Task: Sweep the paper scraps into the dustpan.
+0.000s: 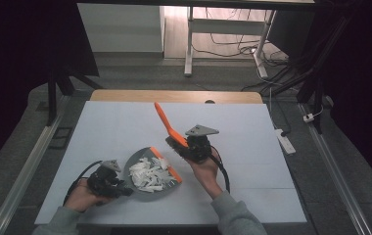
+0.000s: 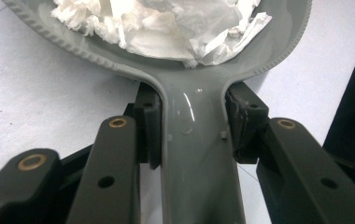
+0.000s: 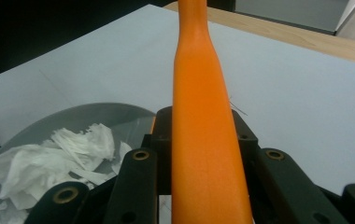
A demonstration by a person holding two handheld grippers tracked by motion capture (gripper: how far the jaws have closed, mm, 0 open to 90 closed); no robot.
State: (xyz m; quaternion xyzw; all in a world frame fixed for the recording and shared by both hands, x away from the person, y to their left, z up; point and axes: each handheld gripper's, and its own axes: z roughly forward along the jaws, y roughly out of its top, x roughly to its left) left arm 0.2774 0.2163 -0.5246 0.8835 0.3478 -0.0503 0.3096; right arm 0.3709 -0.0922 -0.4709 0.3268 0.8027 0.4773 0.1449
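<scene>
In the high view, the grey dustpan is sitting on the pale blue-grey table cover just below centre, carrying a heap of torn white paper scraps, with an orange strip running along its edge toward 3 o'clock. At about 8 o'clock the person's left hand is holding the left gripper, which is clamping the dustpan's handle. Toward 4 o'clock of the pan the right hand is holding the right gripper around an orange hand brush, its handle slanting up toward 11 o'clock and its dark bristles lying near the gripper. In the left gripper view, the two black jaws are pressing narrowly on either side of the grey dustpan handle, and the paper scraps are piling in the pan at 12 o'clock. In the right gripper view, the jaws are closing on the orange brush handle, which is rising toward 12 o'clock, while the dustpan with its scraps is lying at 9 o'clock on the cover.
</scene>
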